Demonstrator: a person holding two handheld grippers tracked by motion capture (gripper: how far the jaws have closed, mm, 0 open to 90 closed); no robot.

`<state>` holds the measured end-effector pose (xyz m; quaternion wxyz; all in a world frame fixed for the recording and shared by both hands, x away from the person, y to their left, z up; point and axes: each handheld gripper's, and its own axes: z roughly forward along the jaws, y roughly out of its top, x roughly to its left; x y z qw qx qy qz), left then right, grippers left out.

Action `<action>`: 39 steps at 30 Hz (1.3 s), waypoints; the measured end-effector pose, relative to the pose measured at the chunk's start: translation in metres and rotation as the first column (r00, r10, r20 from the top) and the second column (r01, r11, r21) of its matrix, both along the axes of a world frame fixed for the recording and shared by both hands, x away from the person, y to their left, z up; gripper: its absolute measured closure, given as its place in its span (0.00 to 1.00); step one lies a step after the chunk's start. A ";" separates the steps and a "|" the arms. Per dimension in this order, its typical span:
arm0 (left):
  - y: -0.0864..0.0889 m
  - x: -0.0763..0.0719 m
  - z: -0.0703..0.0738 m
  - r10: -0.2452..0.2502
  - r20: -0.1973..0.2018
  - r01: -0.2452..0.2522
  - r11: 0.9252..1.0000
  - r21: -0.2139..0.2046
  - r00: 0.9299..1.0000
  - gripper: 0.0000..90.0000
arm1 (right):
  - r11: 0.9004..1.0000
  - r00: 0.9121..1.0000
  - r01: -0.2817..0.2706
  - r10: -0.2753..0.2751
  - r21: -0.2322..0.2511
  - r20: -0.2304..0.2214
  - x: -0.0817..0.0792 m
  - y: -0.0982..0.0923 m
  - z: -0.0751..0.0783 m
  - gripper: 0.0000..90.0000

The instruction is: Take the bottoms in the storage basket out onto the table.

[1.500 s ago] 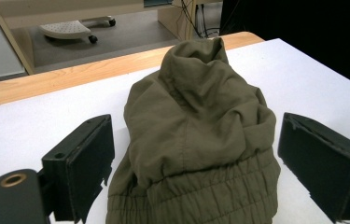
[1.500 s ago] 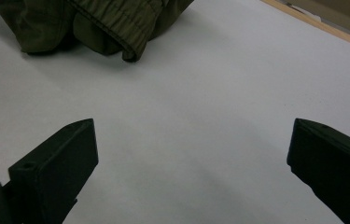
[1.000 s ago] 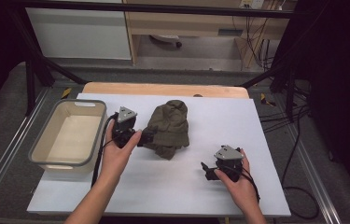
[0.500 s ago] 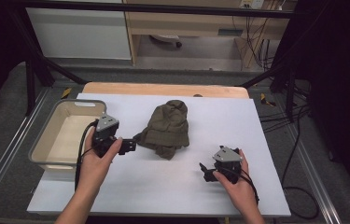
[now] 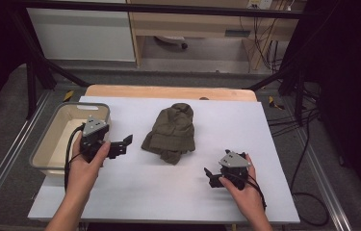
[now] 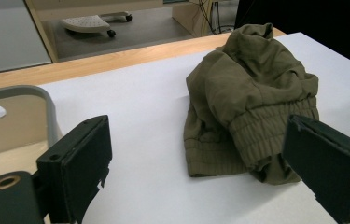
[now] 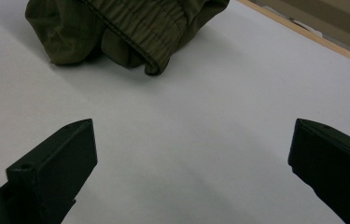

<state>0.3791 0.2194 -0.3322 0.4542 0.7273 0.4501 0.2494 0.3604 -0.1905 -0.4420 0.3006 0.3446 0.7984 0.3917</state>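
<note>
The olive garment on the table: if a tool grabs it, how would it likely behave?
The garment lies crumpled in soft folds, so it would probably droop and unfold when lifted. Its gathered elastic hem looks easy to pinch. Pushed, it would likely bunch rather than slide whole.

A crumpled olive-green garment (image 5: 172,133) lies near the middle of the white surface (image 5: 284,144). A pale plastic tub (image 5: 48,144) sits at the surface's left edge. Beyond the far wooden edge, cables (image 5: 264,45) hang by a cabinet, and a wheeled base (image 6: 88,22) stands on the floor.

No legible txt, labels or nos. anywhere (cabinet plate too blurred).
</note>
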 end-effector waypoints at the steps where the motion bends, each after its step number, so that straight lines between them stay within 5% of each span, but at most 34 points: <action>1: 0.001 -0.001 0.000 -0.003 0.003 0.003 1.000 0.006 1.000 0.09 | 1.000 1.000 0.000 0.000 -0.001 0.000 0.000 0.000 0.000 0.02; 17: 0.022 -0.010 -0.004 0.027 -0.006 -0.027 0.999 0.035 1.000 0.09 | 1.000 1.000 0.000 0.000 -0.009 -0.001 0.001 0.000 -0.001 0.02; 39: 0.053 -0.020 -0.010 0.080 -0.001 -0.080 0.997 0.020 0.997 0.09 | 1.000 1.000 -0.013 0.013 -0.020 0.005 0.000 0.001 -0.001 0.02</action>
